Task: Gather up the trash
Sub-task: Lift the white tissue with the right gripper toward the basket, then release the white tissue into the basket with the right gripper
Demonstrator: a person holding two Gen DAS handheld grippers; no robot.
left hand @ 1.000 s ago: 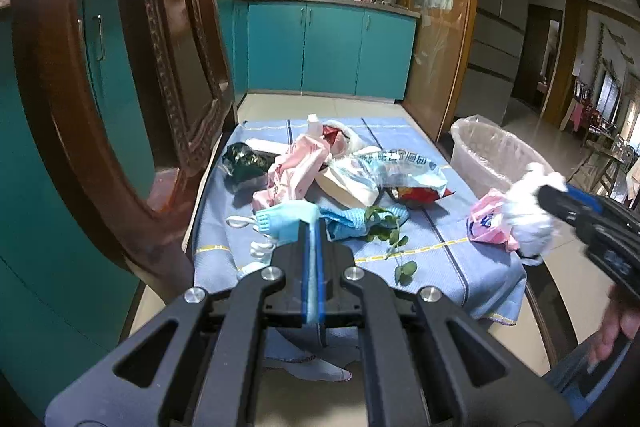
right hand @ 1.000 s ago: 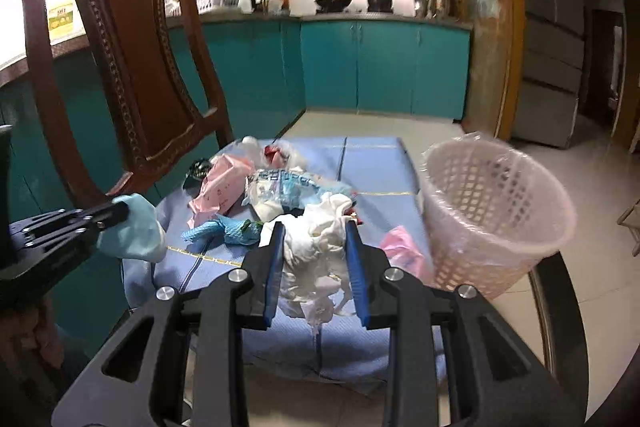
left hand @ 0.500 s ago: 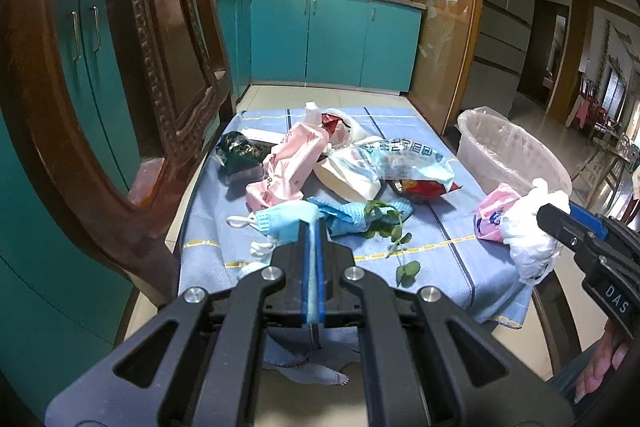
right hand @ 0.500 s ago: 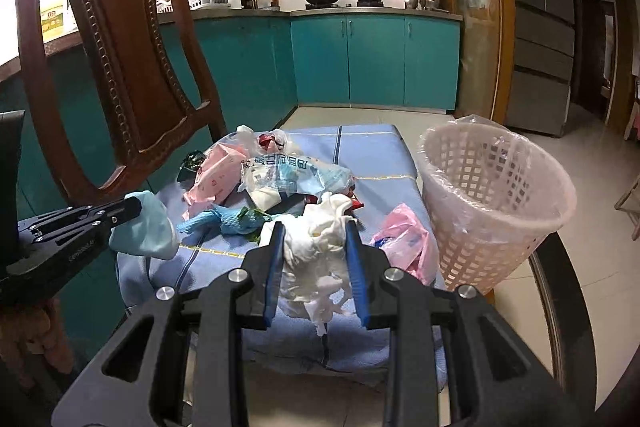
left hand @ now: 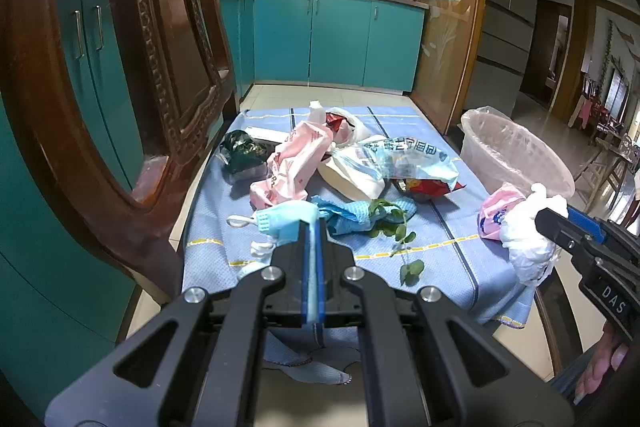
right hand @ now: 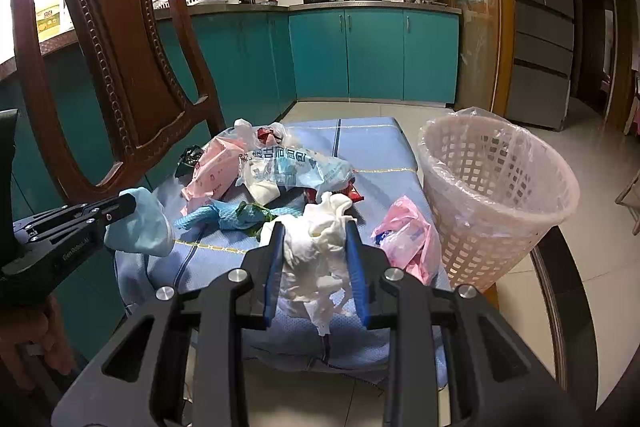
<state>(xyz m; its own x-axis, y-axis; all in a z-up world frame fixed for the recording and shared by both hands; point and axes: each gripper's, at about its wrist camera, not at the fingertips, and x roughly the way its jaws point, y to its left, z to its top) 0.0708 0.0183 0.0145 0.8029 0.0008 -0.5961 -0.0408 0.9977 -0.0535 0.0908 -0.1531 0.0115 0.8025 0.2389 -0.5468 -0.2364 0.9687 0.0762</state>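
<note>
My left gripper (left hand: 311,227) is shut on a light blue face mask (left hand: 286,219), held above the near left part of the blue-clothed table (left hand: 448,247); the same mask (right hand: 140,227) shows at the left gripper (right hand: 130,205) in the right wrist view. My right gripper (right hand: 315,231) is shut on a crumpled white tissue wad (right hand: 320,239), also seen as the tissue wad (left hand: 528,231) at the right gripper (left hand: 542,217). On the table lie pink wrappers (left hand: 292,163), a clear printed bag (left hand: 400,159), a blue cloth (left hand: 356,213) and green leaves (left hand: 390,219).
A pale lattice waste basket (right hand: 496,195) lined with clear plastic stands just right of the table. A pink bag (right hand: 408,239) lies near the table's right edge. A carved wooden chair (right hand: 116,67) stands at the left. Teal kitchen cabinets (right hand: 372,55) line the back.
Both views have shifted slightly, with table and basket sitting a little lower in the frames. Both grips are unchanged: mask in the left, tissue in the right.
</note>
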